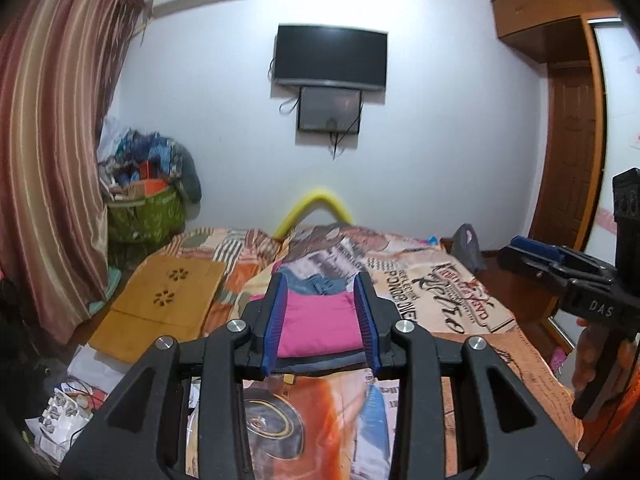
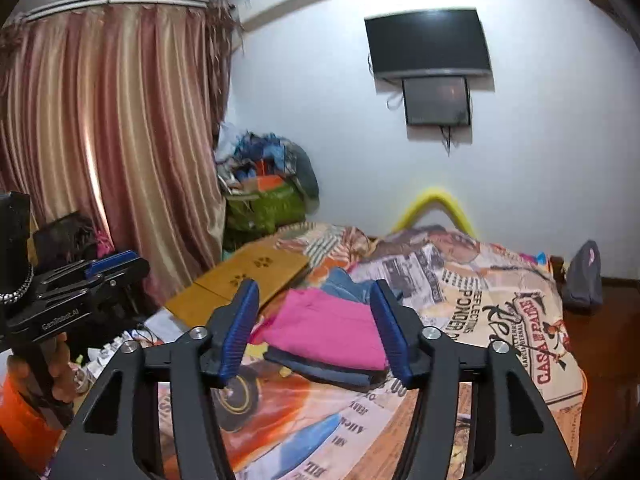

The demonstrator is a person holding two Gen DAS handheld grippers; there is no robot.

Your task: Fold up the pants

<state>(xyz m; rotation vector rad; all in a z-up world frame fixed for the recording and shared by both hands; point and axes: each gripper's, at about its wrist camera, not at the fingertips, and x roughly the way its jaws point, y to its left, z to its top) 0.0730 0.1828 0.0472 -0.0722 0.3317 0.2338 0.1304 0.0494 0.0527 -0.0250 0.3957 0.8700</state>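
Legibly, "GenRobot.AI" on left claw [image 2: 116,260]

I am looking down at the bed [image 2: 460,432], spread with a printed newspaper-pattern sheet [image 1: 432,292]. Folded pink pants [image 2: 328,332] are lying on a dark folded garment [image 2: 320,372] at the middle of it, with crumpled blue denim [image 2: 344,280] resting just behind. A wooden board [image 1: 160,308] is sitting along its edge by the curtain side, and a grey bag [image 2: 582,276] is leaning at the far corner.
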